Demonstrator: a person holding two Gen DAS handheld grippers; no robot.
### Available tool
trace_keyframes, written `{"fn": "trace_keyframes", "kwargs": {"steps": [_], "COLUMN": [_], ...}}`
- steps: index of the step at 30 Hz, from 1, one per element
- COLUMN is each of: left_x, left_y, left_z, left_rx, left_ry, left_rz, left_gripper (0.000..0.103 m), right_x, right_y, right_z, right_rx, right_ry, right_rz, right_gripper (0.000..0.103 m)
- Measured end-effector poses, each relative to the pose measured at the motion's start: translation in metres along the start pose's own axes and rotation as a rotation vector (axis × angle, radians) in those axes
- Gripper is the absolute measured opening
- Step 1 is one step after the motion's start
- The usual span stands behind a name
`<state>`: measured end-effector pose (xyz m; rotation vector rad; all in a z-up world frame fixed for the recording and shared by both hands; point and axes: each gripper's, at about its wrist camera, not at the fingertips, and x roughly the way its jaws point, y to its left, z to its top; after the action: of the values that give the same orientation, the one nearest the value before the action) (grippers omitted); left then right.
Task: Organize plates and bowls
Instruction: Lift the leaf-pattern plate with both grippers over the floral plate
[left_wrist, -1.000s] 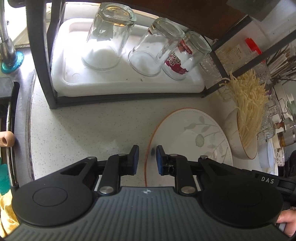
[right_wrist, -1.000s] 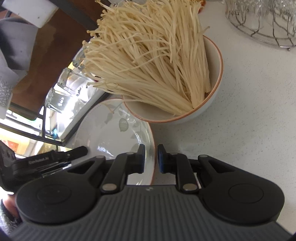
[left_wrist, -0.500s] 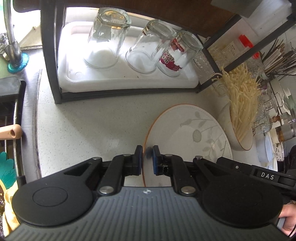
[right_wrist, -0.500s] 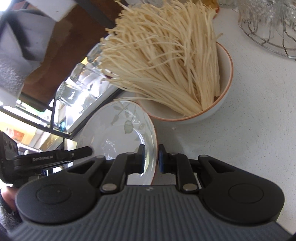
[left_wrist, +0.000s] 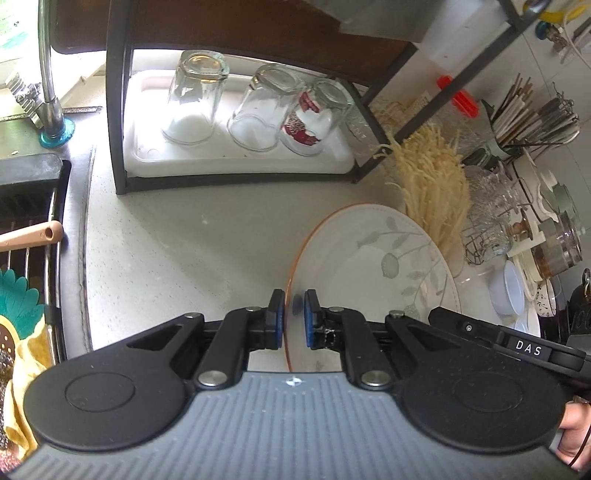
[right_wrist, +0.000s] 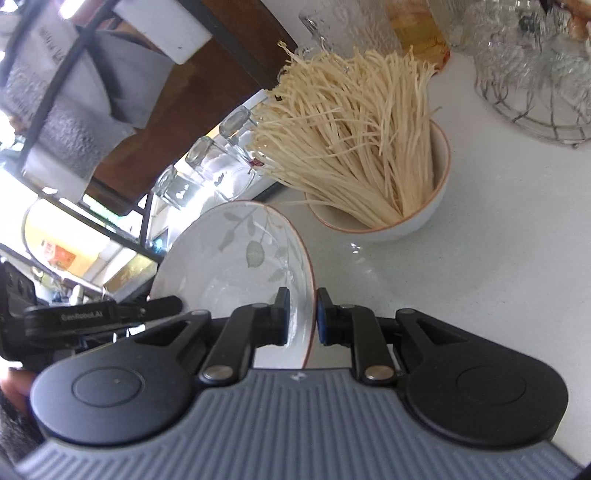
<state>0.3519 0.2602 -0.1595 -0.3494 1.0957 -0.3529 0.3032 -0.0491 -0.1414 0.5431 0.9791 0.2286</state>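
A white plate with a leaf pattern and orange rim is held off the counter, tilted. My left gripper is shut on its near rim. My right gripper is shut on the opposite rim of the plate. A white bowl with an orange rim stands on the counter just beyond the plate, full of enoki mushrooms. The mushrooms also show past the plate in the left wrist view.
A black rack with a white tray holds three upturned glasses. The sink and faucet lie at left. Wire baskets of glassware, a stack of dishes and a utensil holder crowd the right.
Both grippers have lifted the plate up and back from the counter. The bowl of mushrooms and the rack look farther away. The left jaws closed tighter on the rim.
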Motion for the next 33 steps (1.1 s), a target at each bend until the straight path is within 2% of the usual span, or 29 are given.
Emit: {"fn": "trace_keyframes", "kwargs": {"steps": [8, 22, 29, 33], "left_x": [-0.007, -0.014, -0.018, -0.015], "left_y": [-0.024, -0.057, -0.069, -0.071], "left_z": [-0.024, -0.061, -0.079, -0.099], "left_rx": [0.036, 0.060, 0.017, -0.034], "left_ry": [0.013, 0.016, -0.042, -0.052], "left_rz": [-0.029, -0.022, -0.012, 0.030], "left_gripper": [0.013, 0.013, 0.013, 0.013], "right_x": [-0.035, -0.067, -0.076, -0.078], "right_y": [-0.012, -0.028, -0.039, -0.044], "right_z": [-0.009, -0.026, -0.024, -0.028], "right_rx": [-0.026, -0.087, -0.122, -0.128], "right_ry": [-0.044, -0.026, 0.002, 0.015], "right_rz": [0.009, 0.003, 0.024, 0.037], "right_gripper": [0.018, 0.018, 0.018, 0.018]}}
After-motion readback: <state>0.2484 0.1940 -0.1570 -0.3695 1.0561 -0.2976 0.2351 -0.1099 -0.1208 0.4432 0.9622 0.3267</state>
